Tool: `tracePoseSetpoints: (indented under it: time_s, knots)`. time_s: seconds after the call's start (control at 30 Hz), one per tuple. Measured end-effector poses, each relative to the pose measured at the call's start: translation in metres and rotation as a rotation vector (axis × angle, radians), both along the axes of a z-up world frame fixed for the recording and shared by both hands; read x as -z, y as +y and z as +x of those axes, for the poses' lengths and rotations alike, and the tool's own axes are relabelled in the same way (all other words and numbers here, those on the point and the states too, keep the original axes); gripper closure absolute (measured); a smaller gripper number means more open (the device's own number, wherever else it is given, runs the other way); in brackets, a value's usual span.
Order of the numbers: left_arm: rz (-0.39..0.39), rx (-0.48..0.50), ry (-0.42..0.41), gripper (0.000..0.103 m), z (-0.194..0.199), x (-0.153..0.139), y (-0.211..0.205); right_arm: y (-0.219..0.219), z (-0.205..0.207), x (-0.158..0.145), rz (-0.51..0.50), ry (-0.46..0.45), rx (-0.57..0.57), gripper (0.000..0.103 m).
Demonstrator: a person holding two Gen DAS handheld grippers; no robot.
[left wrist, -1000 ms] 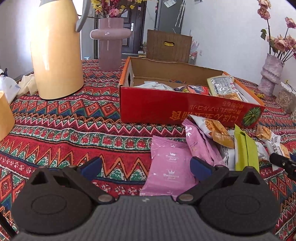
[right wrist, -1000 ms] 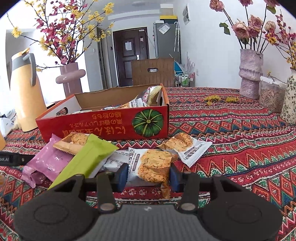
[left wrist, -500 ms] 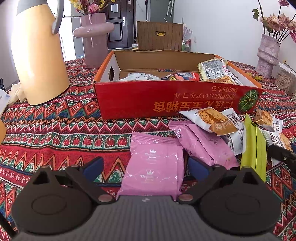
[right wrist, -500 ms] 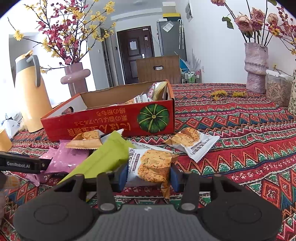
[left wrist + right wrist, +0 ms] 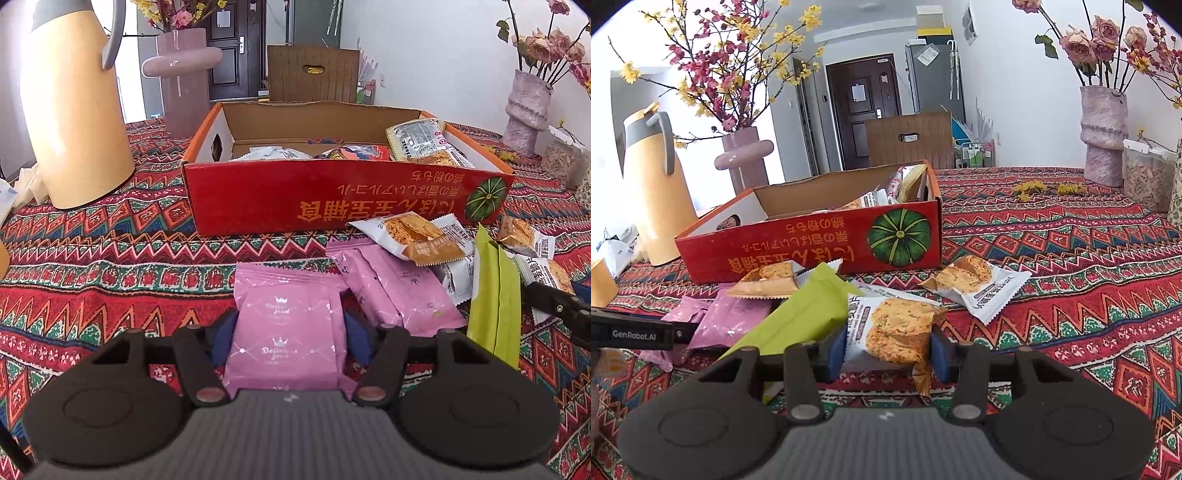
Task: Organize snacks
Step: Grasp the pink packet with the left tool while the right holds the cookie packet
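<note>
A red cardboard box (image 5: pixel 332 199) with several snack packets inside stands on the patterned tablecloth; it also shows in the right wrist view (image 5: pixel 812 240). My left gripper (image 5: pixel 290 332) is shut on a pink snack packet (image 5: pixel 288 325) that lies in front of the box. My right gripper (image 5: pixel 888 349) is shut on a white cracker packet (image 5: pixel 894 325). Loose packets lie between them: more pink packets (image 5: pixel 395 288), a green packet (image 5: pixel 495 291), and cracker packets (image 5: pixel 410 236). Another cracker packet (image 5: pixel 975 284) lies right of the box's pumpkin corner.
A tall yellow thermos jug (image 5: pixel 74 110) stands left of the box. A pink flower vase (image 5: pixel 184 77) is behind it. A grey-pink vase (image 5: pixel 1104 136) and a clear jar (image 5: pixel 1148 177) stand at the far right. A wooden chair back (image 5: pixel 908 140) is beyond the table.
My left gripper has moved forward and closed its fingers on the pink packet. My right gripper has kept its hold on the cracker packet and shifted slightly.
</note>
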State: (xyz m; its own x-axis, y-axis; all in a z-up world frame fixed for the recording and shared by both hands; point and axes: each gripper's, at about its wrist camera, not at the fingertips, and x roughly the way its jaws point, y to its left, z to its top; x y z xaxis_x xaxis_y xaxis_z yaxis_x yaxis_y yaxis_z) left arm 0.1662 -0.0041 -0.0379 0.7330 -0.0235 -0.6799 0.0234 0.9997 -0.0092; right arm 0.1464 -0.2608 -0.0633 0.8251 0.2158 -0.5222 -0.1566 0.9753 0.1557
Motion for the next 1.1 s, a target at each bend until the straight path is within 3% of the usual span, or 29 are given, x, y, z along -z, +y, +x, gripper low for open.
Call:
tracePoseSetpoints:
  time_s: [0.47, 1.1]
  knots:
    - [-0.008, -0.006, -0.078, 0.043, -0.011, -0.021, 0.007, 0.001, -0.008, -0.011, -0.005, -0.037, 0.009, 0.058]
    - [0.005, 0.012, -0.257, 0.042, 0.005, -0.081, -0.004, 0.024, 0.021, -0.07, -0.035, -0.205, -0.033, 0.057]
